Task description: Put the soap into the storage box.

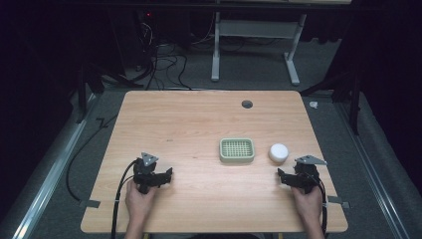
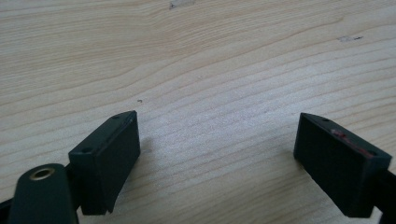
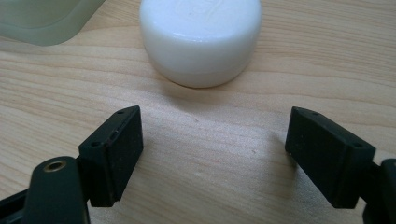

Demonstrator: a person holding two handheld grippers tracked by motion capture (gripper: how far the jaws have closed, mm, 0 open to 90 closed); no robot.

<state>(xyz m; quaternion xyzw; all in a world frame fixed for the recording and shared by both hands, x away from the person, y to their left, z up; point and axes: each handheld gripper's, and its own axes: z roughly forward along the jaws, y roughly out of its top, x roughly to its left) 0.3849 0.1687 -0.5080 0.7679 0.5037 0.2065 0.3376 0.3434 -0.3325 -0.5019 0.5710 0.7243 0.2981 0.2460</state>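
With both grippers' fingers spread and empty, the right gripper (image 1: 287,175) faced the soap (image 3: 201,39) at twelve o'clock, likely needing a short advance before closing.

white puck (image 3: 201,39) ahead – bare table (image 1: 189,129) elsewhere

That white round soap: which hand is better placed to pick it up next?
The right one. Its claw is open and pointed straight at the white soap just ahead. The left claw, also open, sits far across the table with bare wood before it.
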